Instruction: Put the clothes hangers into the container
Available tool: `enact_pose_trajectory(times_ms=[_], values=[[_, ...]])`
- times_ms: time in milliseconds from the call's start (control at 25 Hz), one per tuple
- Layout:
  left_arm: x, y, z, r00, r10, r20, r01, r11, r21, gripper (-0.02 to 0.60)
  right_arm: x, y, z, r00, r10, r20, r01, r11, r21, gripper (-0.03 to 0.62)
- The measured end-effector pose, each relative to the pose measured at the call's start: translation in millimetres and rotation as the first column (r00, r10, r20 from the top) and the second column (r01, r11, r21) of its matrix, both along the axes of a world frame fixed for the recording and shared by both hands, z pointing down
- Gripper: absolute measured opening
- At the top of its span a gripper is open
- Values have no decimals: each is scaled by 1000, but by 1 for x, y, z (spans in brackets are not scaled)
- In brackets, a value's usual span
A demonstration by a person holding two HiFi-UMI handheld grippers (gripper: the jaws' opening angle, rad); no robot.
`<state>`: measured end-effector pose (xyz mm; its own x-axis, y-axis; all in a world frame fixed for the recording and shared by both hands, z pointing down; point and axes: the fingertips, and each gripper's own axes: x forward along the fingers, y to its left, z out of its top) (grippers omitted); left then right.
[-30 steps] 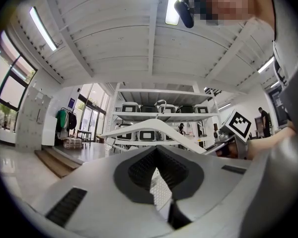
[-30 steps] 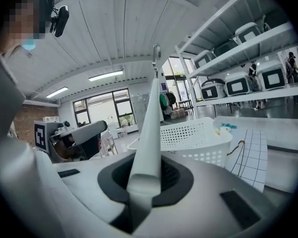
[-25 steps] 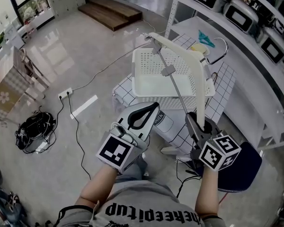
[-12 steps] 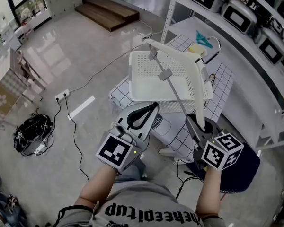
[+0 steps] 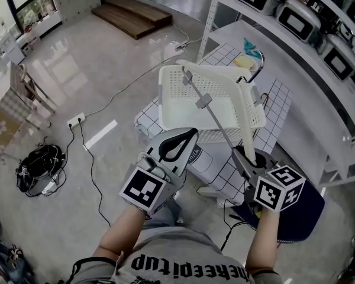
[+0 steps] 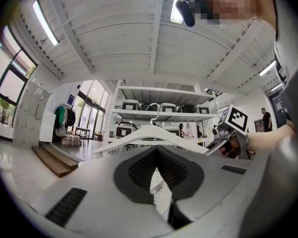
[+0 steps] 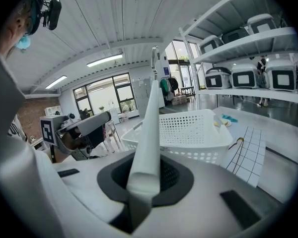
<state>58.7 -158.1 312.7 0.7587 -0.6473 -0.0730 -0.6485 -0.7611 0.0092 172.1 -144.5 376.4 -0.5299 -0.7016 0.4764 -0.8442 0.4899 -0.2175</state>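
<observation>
A white clothes hanger (image 5: 216,70) with a metal clip bar hangs tilted over the white perforated basket (image 5: 171,108). My right gripper (image 5: 247,155) is shut on the lower end of one hanger arm, and its jaws are just starting to open. In the right gripper view the hanger arm (image 7: 150,128) rises from between the pads toward the basket (image 7: 188,128). My left gripper (image 5: 189,134) is shut on nothing, held left of the right one and short of the basket. The left gripper view shows the hanger (image 6: 154,133) ahead.
The basket stands on a small table with a checked cloth (image 5: 278,105). A thin wire hanger (image 7: 236,148) lies on that cloth. White shelves with boxes (image 5: 302,22) run along the right. A blue seat (image 5: 302,209) is below right. Cables and a black bag (image 5: 38,164) lie on the floor.
The hanger has come a little lower and nearer over the basket with my right gripper. The left gripper has stayed where it was.
</observation>
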Motion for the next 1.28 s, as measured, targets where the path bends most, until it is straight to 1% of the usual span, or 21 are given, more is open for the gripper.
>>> enact_pose_trajectory(times_ms=[40,200,400,560,680,720,840,960,1160,1280], values=[[0,-2,-1,1000,0,-1,0,1000,11,20,0,-1,1,1000,1,-2,-1,1000,-4,58],[2,-2,4,1000,4,4,-4,999,-51,20,1,-5,1,1000,2,-12,-2,1000,-5,64],[4,-7,5,1000,9,7,-8,999,-53,20,3,-10,0,1000,-6,-21,6,1000,-13,66],[6,-12,4,1000,12,6,-12,998,-55,20,5,-15,3,998,-19,-63,17,1000,-26,66],[7,-17,3,1000,16,2,-16,1000,-14,20,5,-17,5,996,-31,-88,29,999,-28,67],[7,-18,4,1000,18,2,-18,1000,-16,20,5,-18,5,995,-35,-91,32,999,-29,67],[9,-21,7,1000,22,4,-22,998,-63,20,6,-23,2,994,-39,-105,35,999,-34,67],[7,-26,7,1000,19,9,-19,998,-62,20,10,-30,-3,990,-46,-137,41,998,-40,66],[4,-36,8,1000,9,9,-8,998,-61,20,16,-40,-10,980,-101,-174,93,994,-54,66],[2,-46,7,1000,-2,7,2,999,-40,20,21,-46,-16,972,-147,-186,137,988,-65,66]])
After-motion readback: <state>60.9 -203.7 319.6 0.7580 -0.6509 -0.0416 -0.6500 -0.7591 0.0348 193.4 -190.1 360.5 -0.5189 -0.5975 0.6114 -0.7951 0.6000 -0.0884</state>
